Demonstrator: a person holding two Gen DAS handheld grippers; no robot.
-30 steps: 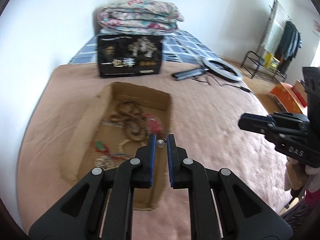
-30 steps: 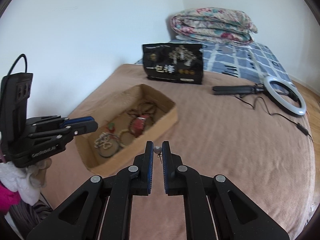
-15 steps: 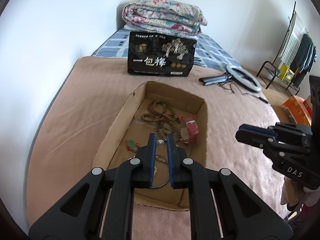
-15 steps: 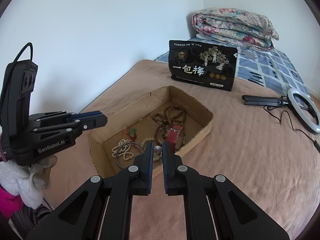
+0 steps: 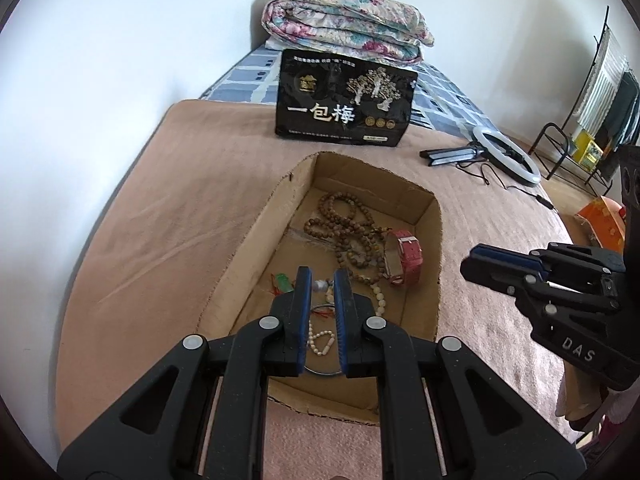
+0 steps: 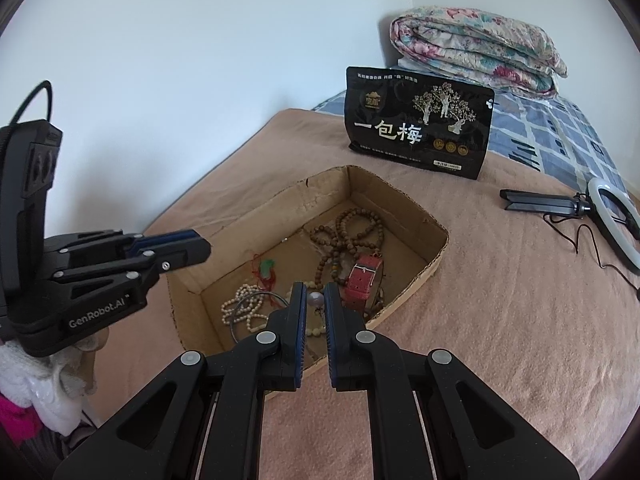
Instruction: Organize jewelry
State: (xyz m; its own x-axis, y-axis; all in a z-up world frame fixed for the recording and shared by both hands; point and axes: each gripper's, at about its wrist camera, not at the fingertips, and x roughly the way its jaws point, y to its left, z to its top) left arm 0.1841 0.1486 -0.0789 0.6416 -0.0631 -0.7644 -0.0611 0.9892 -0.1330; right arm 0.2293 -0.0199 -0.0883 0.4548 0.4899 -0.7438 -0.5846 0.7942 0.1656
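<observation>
An open cardboard box (image 5: 248, 256) (image 6: 424, 224) lies on the pink blanket. It holds brown wooden beads (image 5: 344, 228) (image 6: 344, 236), a red-strap watch (image 5: 408, 256) (image 6: 362, 280), white beads (image 5: 320, 340) (image 6: 244, 308), a green pendant (image 5: 282, 282) (image 6: 267, 267) and a metal bangle. My left gripper (image 5: 319, 285) is shut on a small pearl earring (image 5: 319, 285) above the box. My right gripper (image 6: 315, 300) is shut on a matching pearl earring (image 6: 315, 300) over the box's near edge.
A black snack bag (image 5: 344, 108) (image 6: 420, 128) stands behind the box. A folded floral quilt (image 5: 344, 28) (image 6: 476, 52) lies at the back. A ring light with tripod (image 5: 504, 156) (image 6: 600, 208) lies at the right. A clothes rack (image 5: 600, 92) stands beyond the bed.
Both grippers have moved forward and left toward the box, each still holding its pearl earring. The box now lies directly under both tips.
</observation>
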